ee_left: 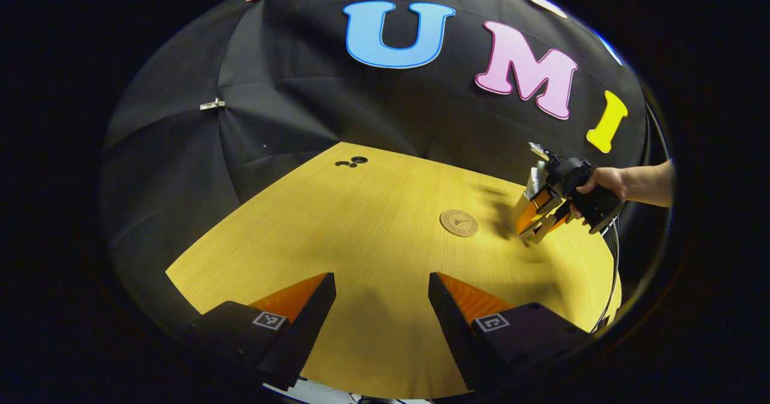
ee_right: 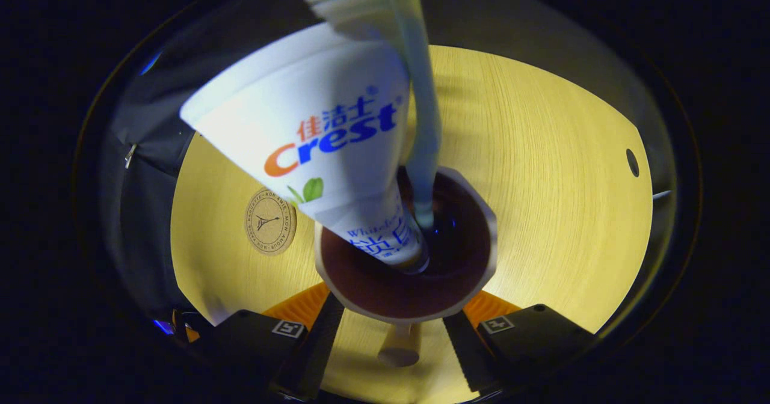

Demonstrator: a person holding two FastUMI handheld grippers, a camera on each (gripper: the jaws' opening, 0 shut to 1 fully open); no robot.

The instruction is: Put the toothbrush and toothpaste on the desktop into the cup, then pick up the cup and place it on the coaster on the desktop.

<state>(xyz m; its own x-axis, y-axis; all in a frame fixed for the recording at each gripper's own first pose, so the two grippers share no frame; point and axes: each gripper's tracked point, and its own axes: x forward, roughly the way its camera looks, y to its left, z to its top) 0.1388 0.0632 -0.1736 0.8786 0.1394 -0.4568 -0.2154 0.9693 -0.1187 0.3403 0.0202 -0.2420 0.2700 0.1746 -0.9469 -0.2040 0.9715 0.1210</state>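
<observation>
A white cup with a dark inside [ee_right: 373,287] sits between the fingers of my right gripper [ee_right: 394,332], which is shut on it, and its handle [ee_right: 398,347] points back toward the camera. A white toothpaste tube [ee_right: 325,133] and a pale toothbrush [ee_right: 421,121] stand leaning in the cup. The round cork coaster [ee_right: 270,221] lies bare on the wooden tabletop, left of the cup. In the left gripper view the right gripper [ee_left: 532,232] hangs just right of the coaster [ee_left: 458,222], tilted, with white items [ee_left: 535,178] sticking up from it. My left gripper [ee_left: 381,278] is open over the table with nothing in it.
The yellow wooden tabletop [ee_left: 373,223] has small cable holes [ee_left: 352,162] near its far edge, and one shows in the right gripper view [ee_right: 632,162]. A person's hand [ee_left: 607,178] holds the right gripper. The black cloth wall stands close behind the table.
</observation>
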